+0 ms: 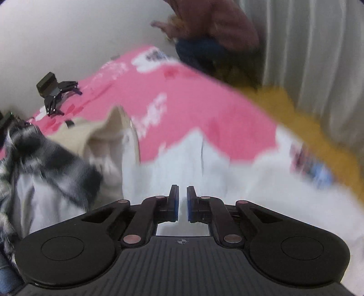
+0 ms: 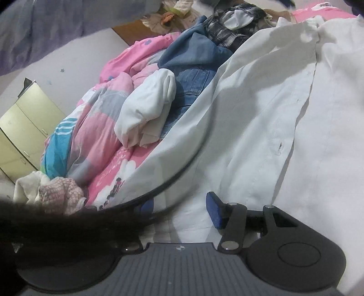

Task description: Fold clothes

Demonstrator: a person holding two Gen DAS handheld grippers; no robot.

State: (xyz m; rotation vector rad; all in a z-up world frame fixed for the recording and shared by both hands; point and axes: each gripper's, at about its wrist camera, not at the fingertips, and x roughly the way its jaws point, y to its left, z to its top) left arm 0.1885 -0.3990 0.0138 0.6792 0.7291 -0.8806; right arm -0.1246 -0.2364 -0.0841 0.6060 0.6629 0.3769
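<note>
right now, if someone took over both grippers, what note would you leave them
Left gripper: fingers nearly shut, nothing visibly between them, over the white shirt.
Right gripper: fingers apart; the white shirt lies spread in front of them; whether it is gripped cannot be told.
Pile of clothes behind: jeans, plaid shirt, all on the pink bedding.
Done: shirt laid out, placket up.
Left: fold the shirt, then the pile.

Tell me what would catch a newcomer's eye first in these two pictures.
Probably the bright pink bedspread that fills the middle of the left wrist view, with a person in a brown top blurred beyond it. In the right wrist view, a white button shirt spreads across the right half, beside a heap with a blue denim garment.
</note>
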